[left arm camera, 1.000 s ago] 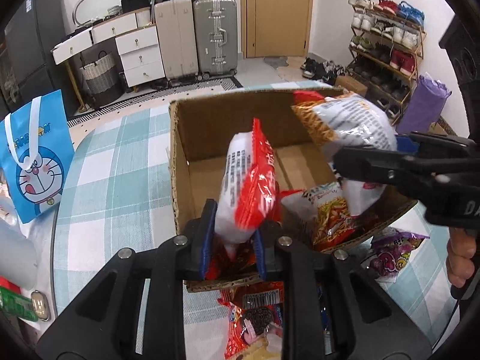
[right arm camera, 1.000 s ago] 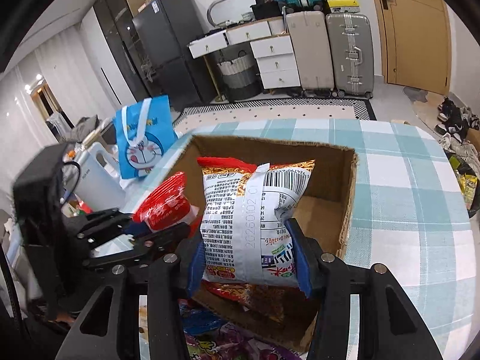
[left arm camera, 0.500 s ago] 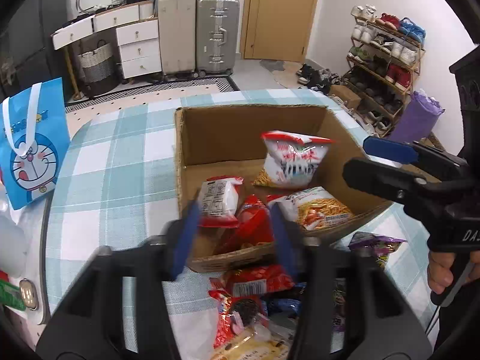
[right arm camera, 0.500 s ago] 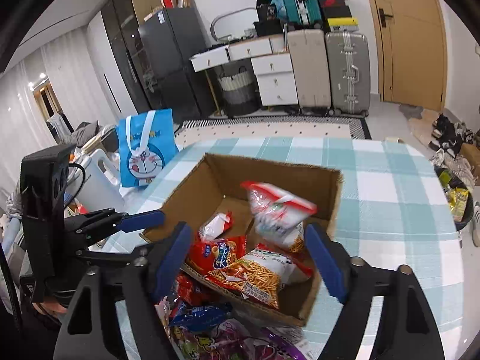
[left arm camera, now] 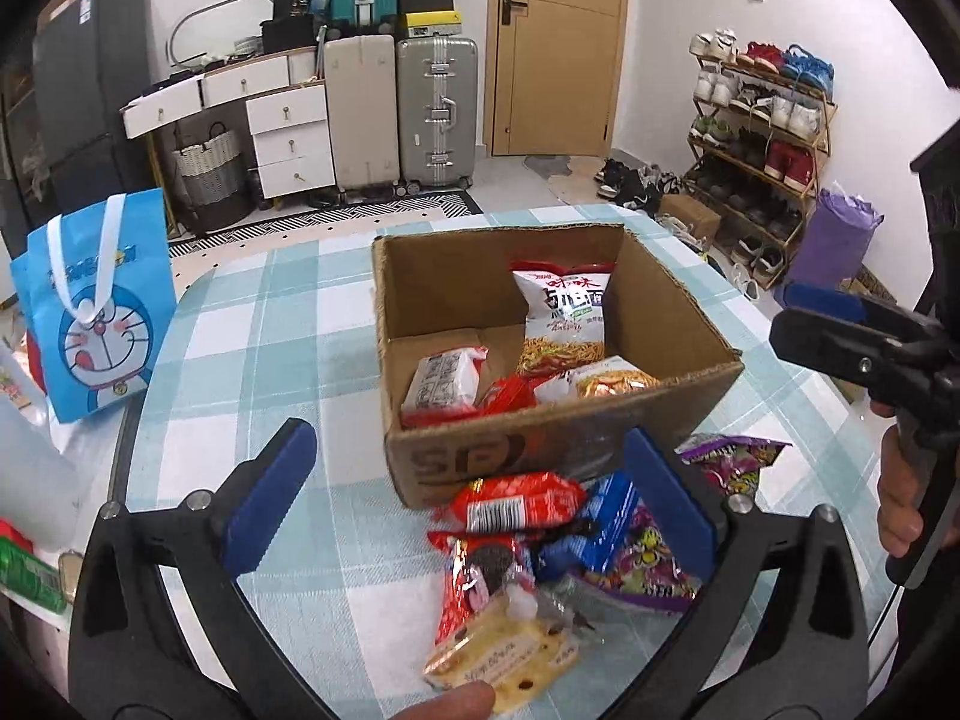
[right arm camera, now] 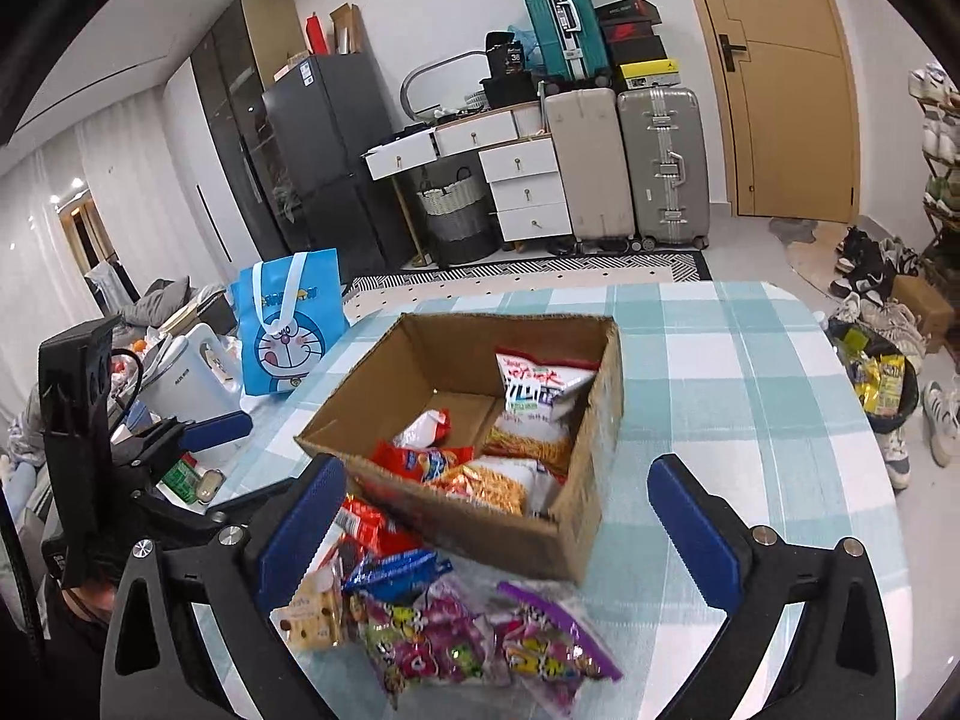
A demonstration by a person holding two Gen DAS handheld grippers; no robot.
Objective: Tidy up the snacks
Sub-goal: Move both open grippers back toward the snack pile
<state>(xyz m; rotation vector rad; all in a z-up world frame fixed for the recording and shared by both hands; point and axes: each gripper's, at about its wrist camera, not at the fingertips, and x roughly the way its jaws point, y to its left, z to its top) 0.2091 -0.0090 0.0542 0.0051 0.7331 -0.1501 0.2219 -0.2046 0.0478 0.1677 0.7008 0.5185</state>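
Note:
An open cardboard box (left arm camera: 540, 450) stands on the checked table. Inside it a noodle bag (left arm camera: 564, 306) leans upright against the right wall. A white and red packet (left arm camera: 444, 378) lies at the left with other packets beside it. Loose snacks lie in front of the box: a red packet (left arm camera: 516, 504), a blue packet (left arm camera: 591, 531), purple candy bags (right arm camera: 540, 642) and a yellow biscuit pack (left arm camera: 504, 654). My left gripper (left arm camera: 465, 444) hovers over this pile, jaws opening wide with nothing between them. My right gripper (right arm camera: 497, 473) is likewise opening and holds nothing, near the box's front.
A blue cartoon gift bag (left arm camera: 96, 306) stands on the table to the left of the box. A white kettle (right arm camera: 186, 372) and a green can (left arm camera: 24, 576) sit further left. The table's rounded edge runs behind the box; suitcases and a shoe rack stand beyond.
Both grippers let go of their packets, which now lie in the box. Both jaws spread wide and both grippers drew back from the box toward the loose pile.

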